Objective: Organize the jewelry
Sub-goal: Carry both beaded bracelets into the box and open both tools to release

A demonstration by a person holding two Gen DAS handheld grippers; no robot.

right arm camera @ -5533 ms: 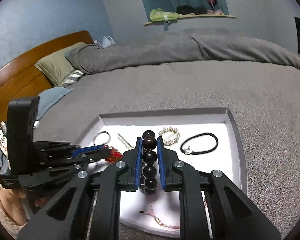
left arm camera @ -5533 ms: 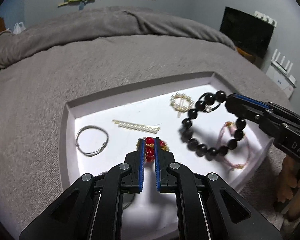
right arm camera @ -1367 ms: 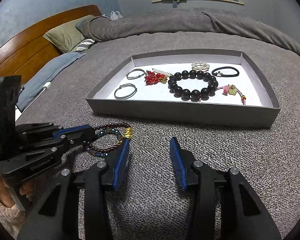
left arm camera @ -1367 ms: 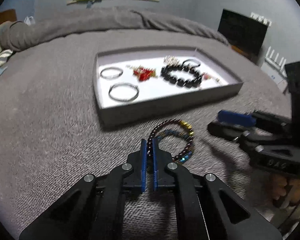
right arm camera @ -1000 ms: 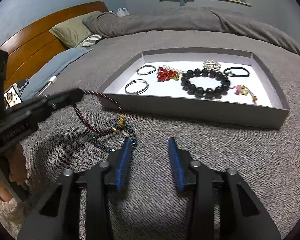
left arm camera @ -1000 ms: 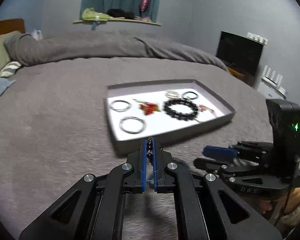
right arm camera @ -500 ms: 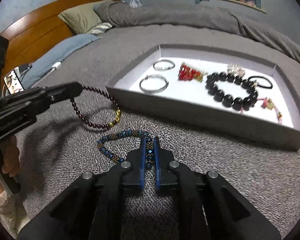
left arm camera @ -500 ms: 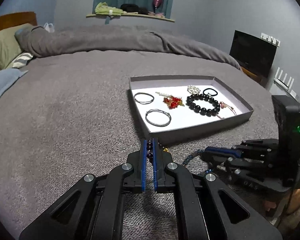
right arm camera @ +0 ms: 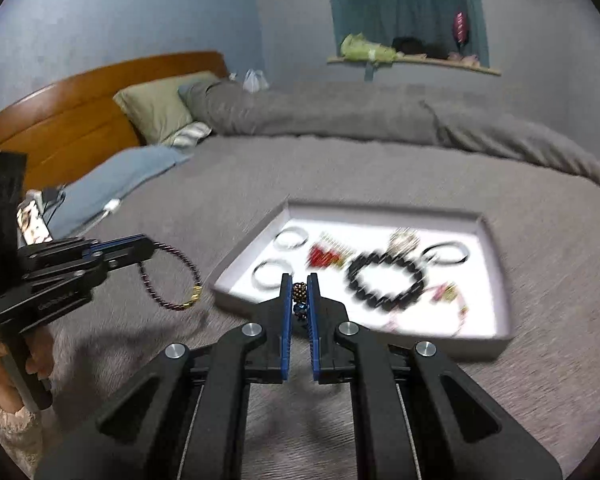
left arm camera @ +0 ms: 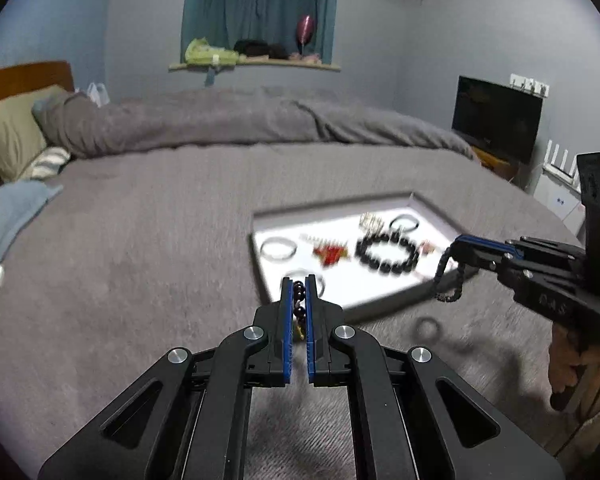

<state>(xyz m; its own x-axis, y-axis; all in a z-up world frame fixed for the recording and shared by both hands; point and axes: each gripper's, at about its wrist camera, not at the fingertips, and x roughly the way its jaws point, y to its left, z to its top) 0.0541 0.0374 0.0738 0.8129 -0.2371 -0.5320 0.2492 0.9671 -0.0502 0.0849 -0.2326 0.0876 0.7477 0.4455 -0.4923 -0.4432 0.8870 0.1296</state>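
Dim room light, motion blur, fisheye edges, soft shadows

Left gripper (left arm camera: 299,292) clamped shut, right gripper (right arm camera: 299,294) likewise, both seemingly angled slightly downward

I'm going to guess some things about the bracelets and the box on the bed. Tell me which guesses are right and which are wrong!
1. Each gripper is holding a bracelet. True: the left gripper is shut on the dark red bracelet, and the right gripper on the blue beaded bracelet.
2. The big black bead bracelet is in the tray. True.
3. The tray is empty. False: it holds rings, a red piece and more.
4. The tray sits on a wooden table. False: it sits on the grey blanket.
5. The dark red bracelet lies flat on the bed. False: it hangs from the left gripper.
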